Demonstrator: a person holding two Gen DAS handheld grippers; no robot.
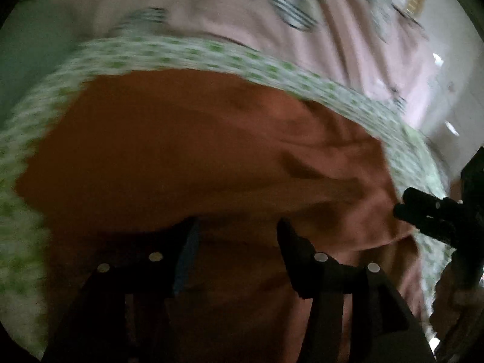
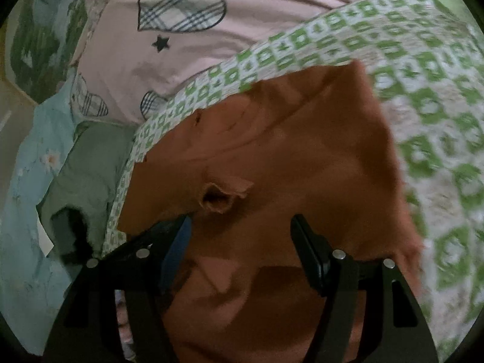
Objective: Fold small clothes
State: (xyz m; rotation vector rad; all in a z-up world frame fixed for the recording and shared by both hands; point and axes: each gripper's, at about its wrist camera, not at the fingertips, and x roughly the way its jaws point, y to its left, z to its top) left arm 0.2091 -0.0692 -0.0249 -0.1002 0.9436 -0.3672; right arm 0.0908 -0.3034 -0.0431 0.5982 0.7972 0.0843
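Observation:
A small rust-orange garment (image 1: 196, 157) lies spread on a green-and-white patterned cloth (image 1: 211, 53). My left gripper (image 1: 237, 227) is open just above the garment's near part, its fingers apart with orange cloth showing between them. The right gripper (image 1: 423, 208) shows at the garment's right edge in the left wrist view. In the right wrist view the garment (image 2: 287, 151) fills the middle, with a small puckered opening (image 2: 217, 198) just ahead of my open right gripper (image 2: 240, 225). The patterned cloth (image 2: 423, 90) runs behind and to the right.
A pink sheet with plaid hearts (image 2: 181, 9) lies beyond the patterned cloth, also in the left wrist view (image 1: 272, 6). A pale green garment (image 2: 87, 163) and light blue floral fabric (image 2: 24, 211) lie at the left. Pale floor (image 1: 447, 96) shows at right.

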